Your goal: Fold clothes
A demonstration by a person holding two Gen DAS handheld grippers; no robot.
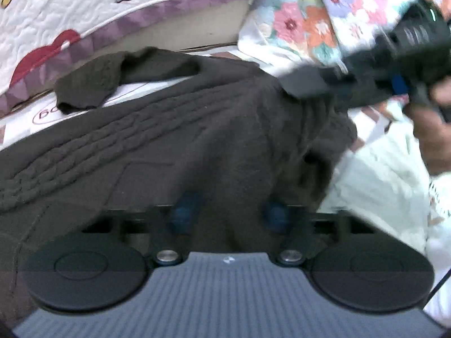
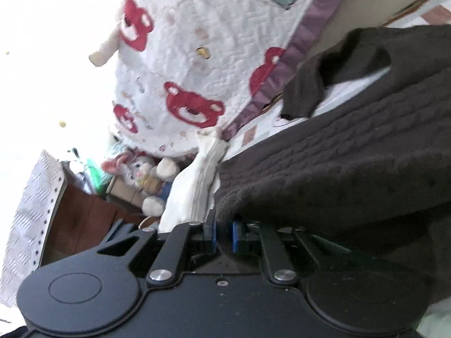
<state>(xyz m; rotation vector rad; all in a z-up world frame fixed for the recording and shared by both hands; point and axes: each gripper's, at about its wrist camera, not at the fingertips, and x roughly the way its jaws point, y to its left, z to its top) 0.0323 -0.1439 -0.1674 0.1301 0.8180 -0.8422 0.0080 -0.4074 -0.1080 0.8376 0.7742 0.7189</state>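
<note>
A dark brown knit sweater (image 1: 174, 140) lies spread on the bed, one sleeve (image 1: 90, 84) bent at the far left. It also fills the right of the right wrist view (image 2: 352, 152). My left gripper (image 1: 228, 211) is open; the sweater drapes over its blue-padded fingers (image 1: 184, 211) and hides their tips. My right gripper (image 2: 224, 231) is shut on the sweater's hem, which bunches between the blue pads (image 2: 235, 238). It also shows blurred in the left wrist view (image 1: 310, 83), at the sweater's far right edge, held by a hand (image 1: 431, 121).
A white quilt with red bears (image 2: 197, 64) and a purple border lies beyond the sweater. A floral pillow (image 1: 324, 19) sits at the back right. A pale green garment (image 1: 375, 174) lies to the right. A plush rabbit (image 2: 141, 171) and boxes sit beside the bed.
</note>
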